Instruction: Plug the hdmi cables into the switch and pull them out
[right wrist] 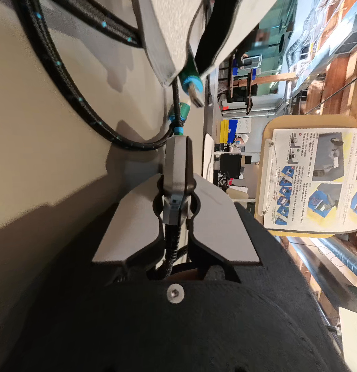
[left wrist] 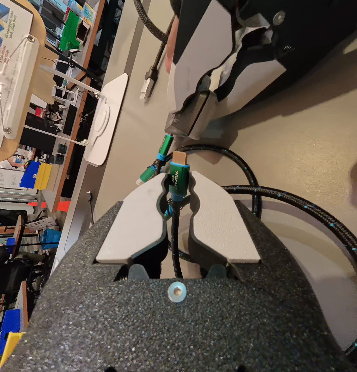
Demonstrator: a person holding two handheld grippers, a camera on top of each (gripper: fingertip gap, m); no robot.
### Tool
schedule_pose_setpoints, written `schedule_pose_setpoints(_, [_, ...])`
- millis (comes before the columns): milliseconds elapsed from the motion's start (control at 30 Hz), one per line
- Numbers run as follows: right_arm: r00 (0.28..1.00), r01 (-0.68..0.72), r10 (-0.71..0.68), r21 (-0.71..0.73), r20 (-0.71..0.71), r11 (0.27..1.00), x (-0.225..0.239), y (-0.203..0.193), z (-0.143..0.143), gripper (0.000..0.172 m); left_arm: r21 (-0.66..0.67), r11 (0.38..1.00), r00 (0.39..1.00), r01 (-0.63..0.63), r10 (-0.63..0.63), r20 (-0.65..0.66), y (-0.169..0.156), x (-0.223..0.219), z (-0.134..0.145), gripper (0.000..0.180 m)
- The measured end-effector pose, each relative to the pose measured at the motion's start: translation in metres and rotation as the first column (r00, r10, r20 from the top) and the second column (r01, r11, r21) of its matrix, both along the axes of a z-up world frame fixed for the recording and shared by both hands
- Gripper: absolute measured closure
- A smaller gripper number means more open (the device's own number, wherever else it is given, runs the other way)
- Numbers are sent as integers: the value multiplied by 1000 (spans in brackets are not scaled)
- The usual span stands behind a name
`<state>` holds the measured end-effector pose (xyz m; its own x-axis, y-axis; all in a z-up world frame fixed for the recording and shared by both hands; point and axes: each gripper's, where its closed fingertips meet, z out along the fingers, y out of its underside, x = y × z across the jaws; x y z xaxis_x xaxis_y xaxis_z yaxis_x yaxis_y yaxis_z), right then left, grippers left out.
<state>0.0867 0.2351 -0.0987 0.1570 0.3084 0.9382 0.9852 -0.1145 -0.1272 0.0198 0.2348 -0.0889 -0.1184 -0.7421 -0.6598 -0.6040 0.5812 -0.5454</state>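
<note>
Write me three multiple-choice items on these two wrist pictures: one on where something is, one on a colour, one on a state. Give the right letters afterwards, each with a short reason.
1. Where is the gold tip of the plug in the left gripper?
A. Past the fingertips, free in the air
B. Pushed into the grey hub
C. Flat on the table

2. What colour is that plug's shell?
A. Red
B. Green with blue bands
C. White

3. How does the right gripper stand?
A. Wide open over nothing
B. Closed on a yellow block
C. Closed on the grey hub

Key: 1 A, the tip stands clear short of the hub. 2 B, green metal shows between two blue collars. 3 C, both fingers press the hub's sides, with another green plug seated in its far end.
</note>
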Motion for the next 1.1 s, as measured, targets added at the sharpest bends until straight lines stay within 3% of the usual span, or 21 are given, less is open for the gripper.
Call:
schedule_pose_setpoints(200, [992, -122, 120, 141, 26, 982, -7, -16, 13, 150, 19, 1000, 1000, 1, 0, -23, -6, 2, 2, 162])
schedule_pose_setpoints(600, [965, -256, 231, 258, 124, 932, -32, -28, 26, 150, 296, 950, 977, -96, 148, -157, -7, 0, 0, 163])
schedule_pose_setpoints(1100, [928, -370, 336, 277, 164, 887, -42, -40, 30, 150, 181, 980, 978, -83, 115, -172, -20, -6, 2, 163])
